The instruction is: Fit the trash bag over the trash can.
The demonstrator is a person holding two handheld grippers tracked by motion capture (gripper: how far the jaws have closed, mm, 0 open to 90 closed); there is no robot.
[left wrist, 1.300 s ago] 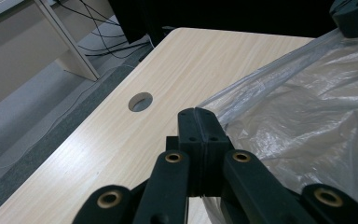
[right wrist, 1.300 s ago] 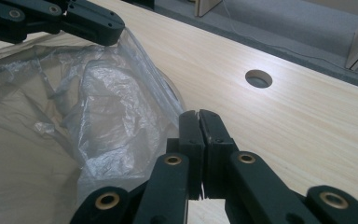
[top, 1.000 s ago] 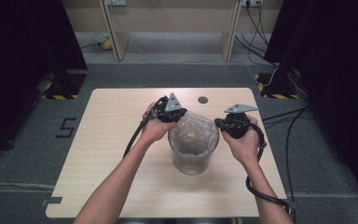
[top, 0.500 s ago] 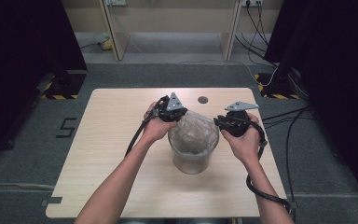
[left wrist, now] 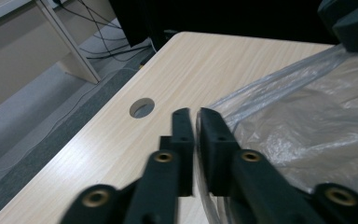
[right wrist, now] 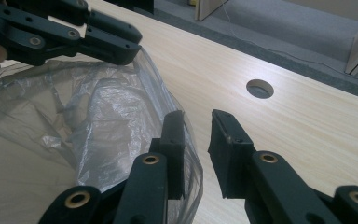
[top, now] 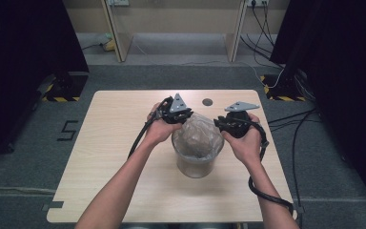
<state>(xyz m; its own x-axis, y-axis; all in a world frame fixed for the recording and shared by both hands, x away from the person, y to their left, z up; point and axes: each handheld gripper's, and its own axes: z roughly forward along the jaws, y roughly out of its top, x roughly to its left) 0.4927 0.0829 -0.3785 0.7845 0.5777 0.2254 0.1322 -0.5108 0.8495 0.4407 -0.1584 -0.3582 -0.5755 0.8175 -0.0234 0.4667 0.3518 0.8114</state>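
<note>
A small round bin (top: 195,164) stands mid-table, lined with a clear plastic bag (top: 200,136) whose top rises above the rim. My left gripper (top: 183,118) is at the bag's far-left edge. Its jaws have just been opening and stand a narrow gap apart (left wrist: 196,114), with the bag's thin edge (left wrist: 279,121) running between them. At the bag's right edge, my right gripper (top: 221,125) has also opened its jaws (right wrist: 198,116). The bag's film (right wrist: 98,121) drapes against its left jaw, unpinched. The left gripper (right wrist: 107,39) shows across the bag.
The light wooden table (top: 119,124) has a round cable hole (top: 207,101) just beyond the bin. Cables trail from both grippers off the near edge. Beyond the table are grey carpet, desk legs and floor cables.
The bag's top, domed over the bin before, now stands spread wider between the grippers. The right gripper has shifted slightly to the right and its jaws have parted.
</note>
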